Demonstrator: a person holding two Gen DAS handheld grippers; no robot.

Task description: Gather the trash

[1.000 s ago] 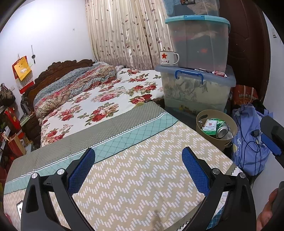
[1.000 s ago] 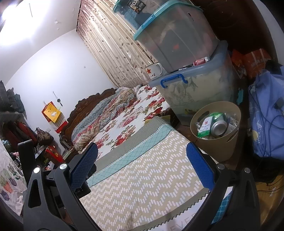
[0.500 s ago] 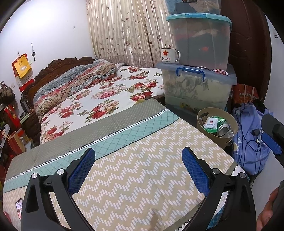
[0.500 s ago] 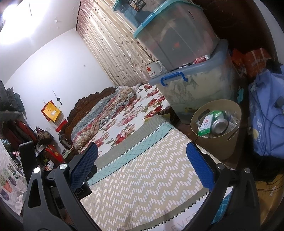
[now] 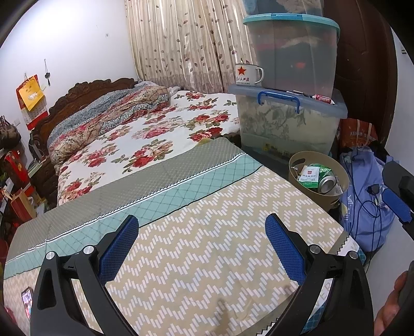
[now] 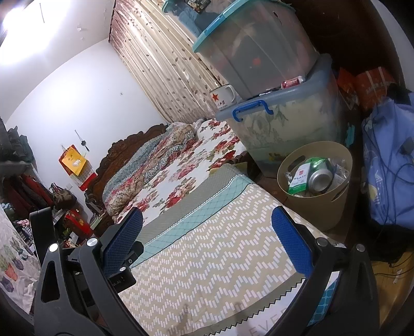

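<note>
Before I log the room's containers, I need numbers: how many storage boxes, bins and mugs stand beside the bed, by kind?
Plastic storage boxes, stacked: 3 (blue-handled box, teal-lidded box, top box, only partly in view)
Trash bin: 1
Star mug: 1
Total: 5

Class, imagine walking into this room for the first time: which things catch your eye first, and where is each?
The floral bedspread fills the bed at the left. Stacked storage bins rise at the right by the curtain, and the tan wastebasket below them holds a can and wrappers.
</note>
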